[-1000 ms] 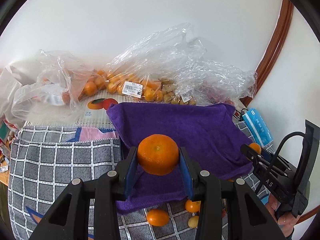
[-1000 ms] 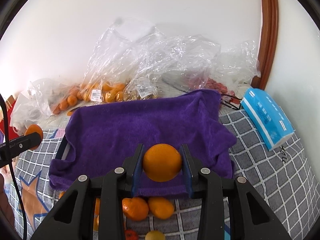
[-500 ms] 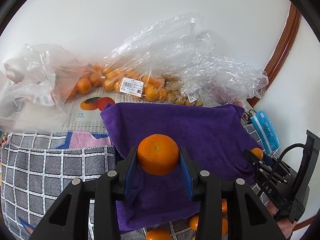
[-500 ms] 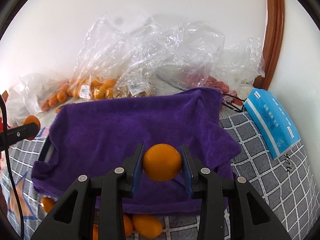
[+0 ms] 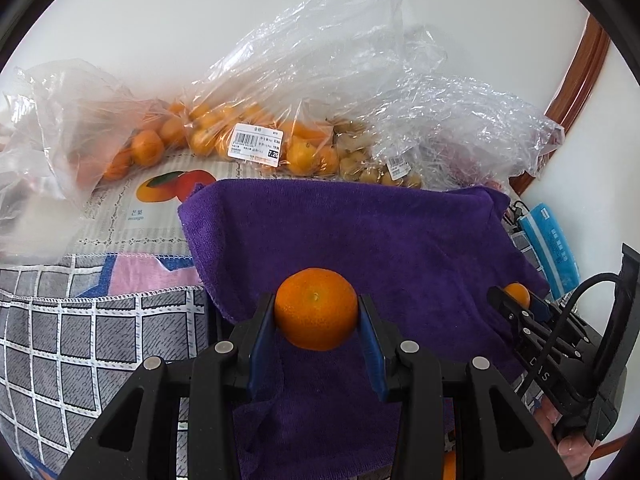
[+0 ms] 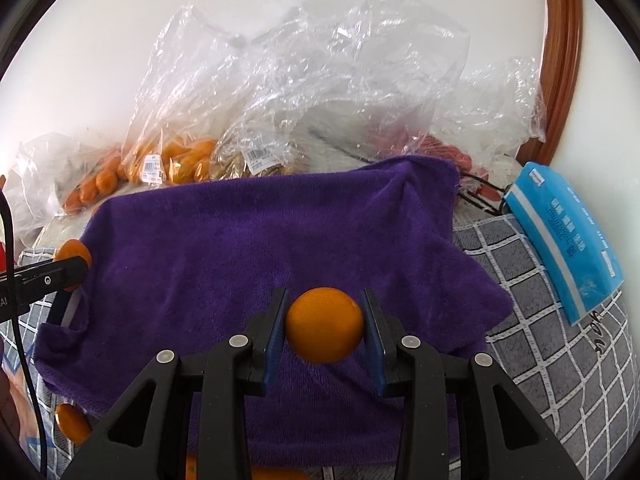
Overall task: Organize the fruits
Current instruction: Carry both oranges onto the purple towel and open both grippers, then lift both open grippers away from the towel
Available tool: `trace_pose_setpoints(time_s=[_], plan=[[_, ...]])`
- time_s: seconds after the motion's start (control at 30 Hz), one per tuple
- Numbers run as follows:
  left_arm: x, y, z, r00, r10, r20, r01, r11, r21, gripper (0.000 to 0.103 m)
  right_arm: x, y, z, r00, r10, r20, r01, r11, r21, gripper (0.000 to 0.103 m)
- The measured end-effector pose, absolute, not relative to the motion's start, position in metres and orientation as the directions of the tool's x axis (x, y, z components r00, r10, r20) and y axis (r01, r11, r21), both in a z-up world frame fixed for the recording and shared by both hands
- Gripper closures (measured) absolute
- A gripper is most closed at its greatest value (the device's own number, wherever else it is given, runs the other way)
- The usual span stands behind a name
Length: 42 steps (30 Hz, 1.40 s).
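Observation:
My left gripper (image 5: 316, 312) is shut on a tangerine (image 5: 316, 307) and holds it above the near part of a purple towel (image 5: 360, 232). My right gripper (image 6: 324, 328) is shut on a smooth orange (image 6: 324, 330) above the same purple towel (image 6: 260, 248). The right gripper also shows at the right of the left wrist view (image 5: 516, 300), with its orange (image 5: 518, 293). The left gripper shows at the left of the right wrist view (image 6: 74, 264), with its tangerine (image 6: 72, 249). Loose oranges (image 6: 72, 424) lie below the towel's near edge.
Clear plastic bags of oranges (image 5: 248, 132) and small fruits (image 5: 360, 160) lie against the white wall behind the towel. A blue tissue pack (image 6: 564, 240) lies at the right on the grey checked cloth (image 6: 560, 360). A wooden frame (image 6: 560, 40) stands at the right.
Both grippers have moved forward over the purple towel, each still holding its fruit. The loose oranges at the near edge have slid mostly out of view.

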State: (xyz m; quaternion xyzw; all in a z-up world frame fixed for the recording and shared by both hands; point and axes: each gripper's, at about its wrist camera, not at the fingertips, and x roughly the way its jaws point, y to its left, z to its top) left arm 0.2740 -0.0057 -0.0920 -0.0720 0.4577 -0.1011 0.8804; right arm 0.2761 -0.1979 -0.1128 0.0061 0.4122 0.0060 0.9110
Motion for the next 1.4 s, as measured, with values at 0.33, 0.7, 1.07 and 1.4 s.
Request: trace_pose_setpoints(time_s=[0.33, 0.7, 1.07, 1.4], plan=[[0.278, -0.011, -0.105, 0.523, -0.249, -0.815, 0.121, 0.968, -0.218, 0.065, 0.279, -0.193, -0.128, 0.632, 0.032, -0.774, -0.023, 0.999, 0.022, 0.067], [0.282, -0.015, -0.115, 0.492, -0.251, -0.833, 0.135, 0.968, -0.212, 0.065, 0.281, -0.191, -0.134, 0.620, 0.021, -0.785, -0.024, 1.000, 0.008, 0.062], [0.275, -0.019, -0.105, 0.505, -0.253, -0.825, 0.157, 0.967, -0.200, 0.052, 0.272, -0.198, -0.116, 0.639, 0.007, -0.769, 0.002, 1.000, 0.010, 0.043], [0.250, -0.015, -0.071, 0.565, -0.253, -0.785, 0.171, 0.967, -0.188, 0.049, 0.248, -0.202, -0.098, 0.627, 0.009, -0.779, 0.035, 0.999, 0.040, 0.025]])
